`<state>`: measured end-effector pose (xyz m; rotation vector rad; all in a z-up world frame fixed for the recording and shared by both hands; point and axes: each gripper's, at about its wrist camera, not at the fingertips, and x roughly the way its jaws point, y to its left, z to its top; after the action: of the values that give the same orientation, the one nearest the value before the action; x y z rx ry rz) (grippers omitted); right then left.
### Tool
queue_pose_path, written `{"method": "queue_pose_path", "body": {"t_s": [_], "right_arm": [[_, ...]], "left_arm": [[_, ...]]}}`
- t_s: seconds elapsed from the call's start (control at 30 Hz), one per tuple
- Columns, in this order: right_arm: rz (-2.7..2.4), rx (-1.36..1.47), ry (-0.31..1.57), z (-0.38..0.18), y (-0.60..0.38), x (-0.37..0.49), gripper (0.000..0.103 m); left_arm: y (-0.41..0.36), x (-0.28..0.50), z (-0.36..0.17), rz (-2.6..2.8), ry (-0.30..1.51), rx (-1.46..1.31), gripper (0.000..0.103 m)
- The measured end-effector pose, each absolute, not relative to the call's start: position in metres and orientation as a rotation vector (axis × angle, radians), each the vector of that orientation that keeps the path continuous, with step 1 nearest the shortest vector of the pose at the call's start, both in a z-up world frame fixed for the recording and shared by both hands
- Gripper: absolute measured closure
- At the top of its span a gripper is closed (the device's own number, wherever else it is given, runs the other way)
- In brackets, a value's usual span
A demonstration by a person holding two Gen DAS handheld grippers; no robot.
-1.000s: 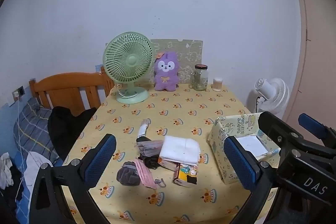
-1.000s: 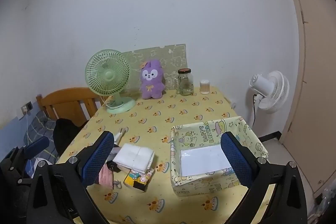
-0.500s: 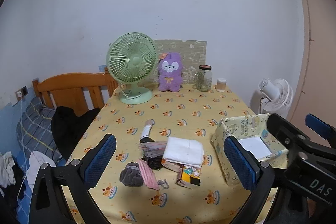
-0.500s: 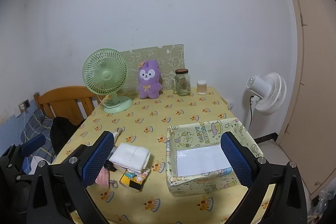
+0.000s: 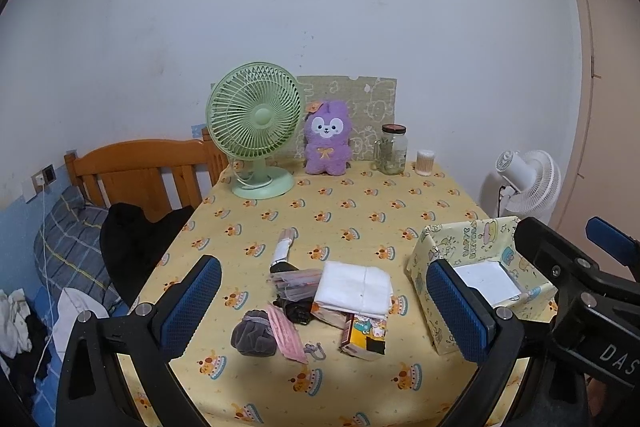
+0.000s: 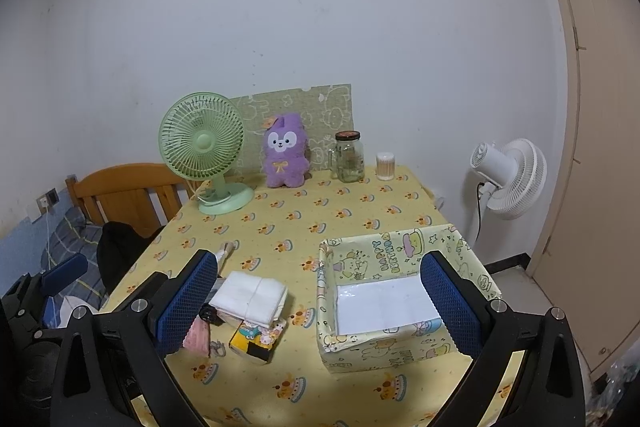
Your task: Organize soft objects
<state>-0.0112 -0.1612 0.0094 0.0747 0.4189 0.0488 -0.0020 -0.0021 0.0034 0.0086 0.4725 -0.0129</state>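
A pile of small things lies near the table's front: a folded white cloth [image 5: 354,287] [image 6: 252,295], a grey pouch [image 5: 254,335], a pink face mask [image 5: 286,333] [image 6: 197,337], a cartoon tissue pack [image 5: 364,337] [image 6: 256,339] and a clear packet [image 5: 294,281]. An open cartoon-print paper box [image 5: 476,269] [image 6: 392,303] stands to their right, holding only a white liner. A purple plush toy [image 5: 327,139] [image 6: 285,151] sits at the back. My left gripper [image 5: 322,307] is open above the pile. My right gripper [image 6: 316,307] is open and empty, hovering by the box.
A green desk fan [image 5: 256,131], a glass jar [image 5: 392,149] and a cotton-swab tub [image 5: 425,163] stand along the table's back edge. A wooden bed frame [image 5: 136,171] with bedding is on the left. A white floor fan [image 6: 508,179] stands to the right.
Both grippers have drawn back and up from the table, so the objects look smaller and lower. Nothing on the table has moved.
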Motion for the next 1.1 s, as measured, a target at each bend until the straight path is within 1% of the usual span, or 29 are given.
{"method": "queue_pose_path", "body": {"t_s": [1.1], "right_arm": [[0.049,0.069,0.423,0.0092,-0.1592,-0.0117,0.001]], "left_arm": [[-0.0014,-0.0021,0.0061,-0.016,0.467,0.006,0.0]]}}
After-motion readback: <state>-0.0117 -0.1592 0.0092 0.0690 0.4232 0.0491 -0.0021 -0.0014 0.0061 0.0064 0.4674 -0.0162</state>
